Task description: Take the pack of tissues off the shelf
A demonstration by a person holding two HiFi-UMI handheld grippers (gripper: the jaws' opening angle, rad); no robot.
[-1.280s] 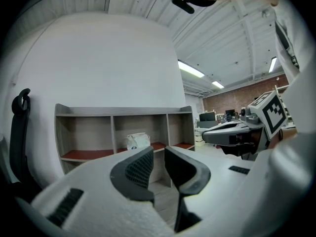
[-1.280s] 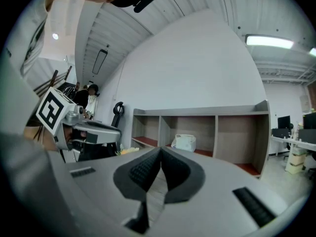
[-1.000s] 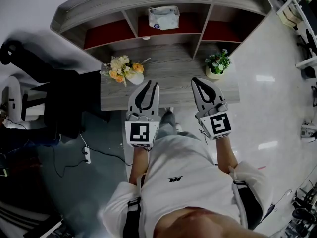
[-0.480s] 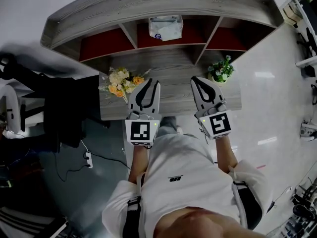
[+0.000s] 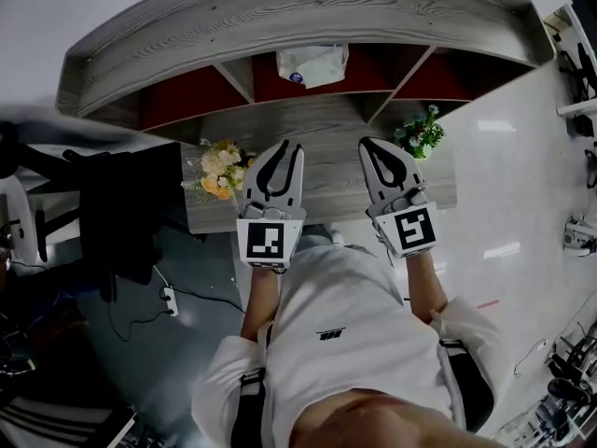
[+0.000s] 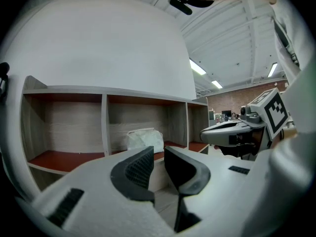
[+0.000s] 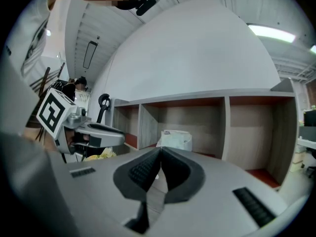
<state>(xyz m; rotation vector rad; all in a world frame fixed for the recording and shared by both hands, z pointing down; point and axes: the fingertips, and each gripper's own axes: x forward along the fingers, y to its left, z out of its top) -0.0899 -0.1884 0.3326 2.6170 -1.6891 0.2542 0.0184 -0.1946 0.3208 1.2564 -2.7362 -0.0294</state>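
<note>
The left tool (image 5: 283,149) is hovering over the worktop (image 5: 326,124) with its jaws standing apart and easing closed, and nothing is sitting between them; the right tool (image 5: 371,147) is hanging beside it with its tips pressed together on nothing, so I am reading it as out of play for now.

The shelf (image 5: 298,12) is spanning the far side of the worktop, ahead of both tools and well apart from them; it is dividing into three compartments, and the pack of tissues (image 5: 312,63) is sitting alone in the middle one, on the red floor of that bay.

From the head view the pack is lying ahead of the gap between the two tools, a little right of the left tool's line and further left of the right tool's; I am judging the left tool to be the nearer and the better aimed. In the left gripper view the left tool (image 6: 158,154) is pointing nearly straight at the pack (image 6: 144,139), which is showing just above and slightly left of the jaw gap; in the right gripper view the pack (image 7: 175,139) is sitting just above the closed right tool (image 7: 159,152).

The pack's long side seems to be running across the bay, so I am expecting to need wider jaws, a straight reach forward, and a grip across its short depth or a gathered top fold.
</note>
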